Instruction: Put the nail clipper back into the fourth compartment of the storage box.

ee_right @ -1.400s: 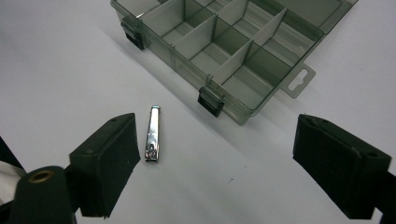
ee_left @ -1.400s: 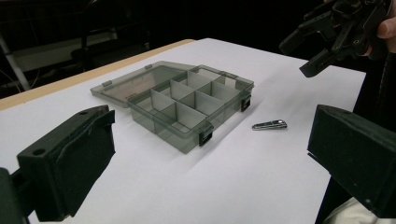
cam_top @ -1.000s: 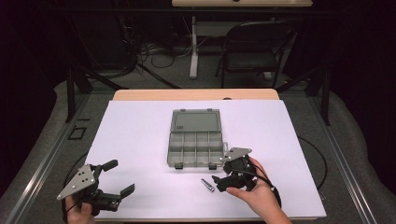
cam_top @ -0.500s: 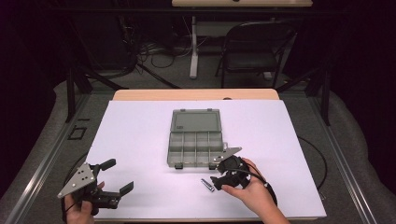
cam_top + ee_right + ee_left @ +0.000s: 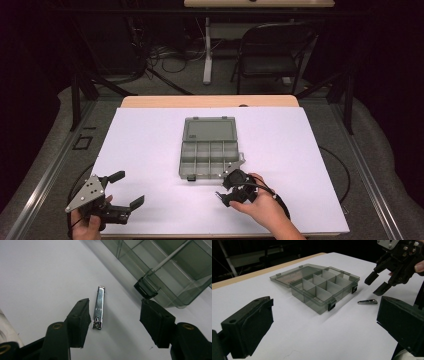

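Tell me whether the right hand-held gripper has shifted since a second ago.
Yes. The right hand-held gripper moved leftward and down along the organizer box, over the nail clipper, jaws closing, clipper between them.

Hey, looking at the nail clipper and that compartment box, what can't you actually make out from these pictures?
- Nail clipper, high view: hidden under the right gripper and hand.
- Markings on the clipper, right gripper view: too small to read.
- Compartment box, right gripper view: cut off by the top and right edges, so only a corner with one latch shows.
- Left gripper, left gripper view: its right jaw is cut off by the edge.
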A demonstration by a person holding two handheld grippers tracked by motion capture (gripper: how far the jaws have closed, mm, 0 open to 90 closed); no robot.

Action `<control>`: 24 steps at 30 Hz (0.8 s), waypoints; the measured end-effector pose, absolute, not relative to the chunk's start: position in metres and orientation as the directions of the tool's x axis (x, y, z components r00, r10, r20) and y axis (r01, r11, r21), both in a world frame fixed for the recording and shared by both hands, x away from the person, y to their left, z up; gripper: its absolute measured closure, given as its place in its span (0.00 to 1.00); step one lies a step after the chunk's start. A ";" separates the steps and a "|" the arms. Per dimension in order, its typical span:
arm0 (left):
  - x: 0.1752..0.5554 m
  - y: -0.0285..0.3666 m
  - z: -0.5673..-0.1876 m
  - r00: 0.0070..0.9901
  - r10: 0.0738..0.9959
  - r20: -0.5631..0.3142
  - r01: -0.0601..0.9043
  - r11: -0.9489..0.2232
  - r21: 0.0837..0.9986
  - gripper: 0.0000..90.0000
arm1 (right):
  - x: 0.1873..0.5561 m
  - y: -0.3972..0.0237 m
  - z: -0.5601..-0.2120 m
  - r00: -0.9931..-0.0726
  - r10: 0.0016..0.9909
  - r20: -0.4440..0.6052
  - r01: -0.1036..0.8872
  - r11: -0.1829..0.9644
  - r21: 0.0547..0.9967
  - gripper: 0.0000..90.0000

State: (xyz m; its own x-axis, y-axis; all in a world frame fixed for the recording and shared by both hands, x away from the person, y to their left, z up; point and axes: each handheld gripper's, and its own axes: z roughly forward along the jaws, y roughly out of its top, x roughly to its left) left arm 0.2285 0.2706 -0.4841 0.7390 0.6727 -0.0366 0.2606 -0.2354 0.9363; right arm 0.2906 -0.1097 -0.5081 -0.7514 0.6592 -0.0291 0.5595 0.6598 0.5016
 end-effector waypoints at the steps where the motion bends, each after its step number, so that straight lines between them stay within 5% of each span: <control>1: 0.229 0.270 -0.484 0.741 0.671 -0.039 0.261 -0.234 0.937 0.00 | 0.290 -0.108 -0.509 -0.747 0.664 -0.022 0.569 0.657 0.494 0.47; 24: 0.229 0.270 -0.485 0.747 0.663 -0.046 0.270 -0.239 0.933 0.00 | 0.287 -0.099 -0.523 -0.708 0.703 0.063 0.661 0.630 0.408 0.76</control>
State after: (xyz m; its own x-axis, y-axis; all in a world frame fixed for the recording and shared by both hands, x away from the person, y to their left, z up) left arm 0.2295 0.2700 -0.4852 0.7468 0.6635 -0.0458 0.2696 -0.2390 0.9328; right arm 0.2874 -0.0986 -0.5233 -0.7084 0.7030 0.0629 0.6611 0.6297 0.4079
